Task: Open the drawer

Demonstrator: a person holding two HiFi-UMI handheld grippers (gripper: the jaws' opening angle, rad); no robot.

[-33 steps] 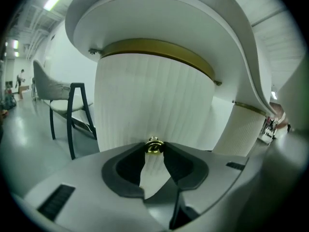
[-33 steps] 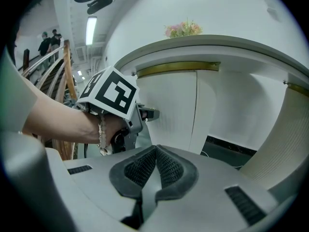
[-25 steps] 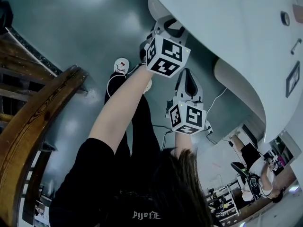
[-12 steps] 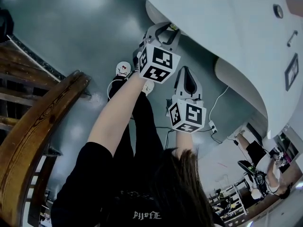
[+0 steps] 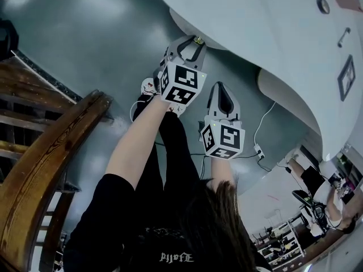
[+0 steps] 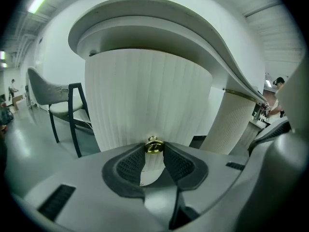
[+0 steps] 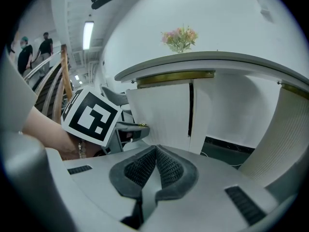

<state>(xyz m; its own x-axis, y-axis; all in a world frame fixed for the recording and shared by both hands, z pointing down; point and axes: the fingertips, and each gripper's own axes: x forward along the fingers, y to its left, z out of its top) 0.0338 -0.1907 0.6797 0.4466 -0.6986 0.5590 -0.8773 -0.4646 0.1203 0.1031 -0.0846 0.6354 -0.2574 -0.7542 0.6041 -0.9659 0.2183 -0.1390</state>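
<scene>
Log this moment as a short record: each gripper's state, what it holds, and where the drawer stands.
left gripper: jaws closed on the gold knob
knob: fixed to the white ribbed front, below the curved top
right gripper: jaws together, empty, beside the left gripper, touching no furniture
drawer: knob gripped; how far it is open cannot be told
</scene>
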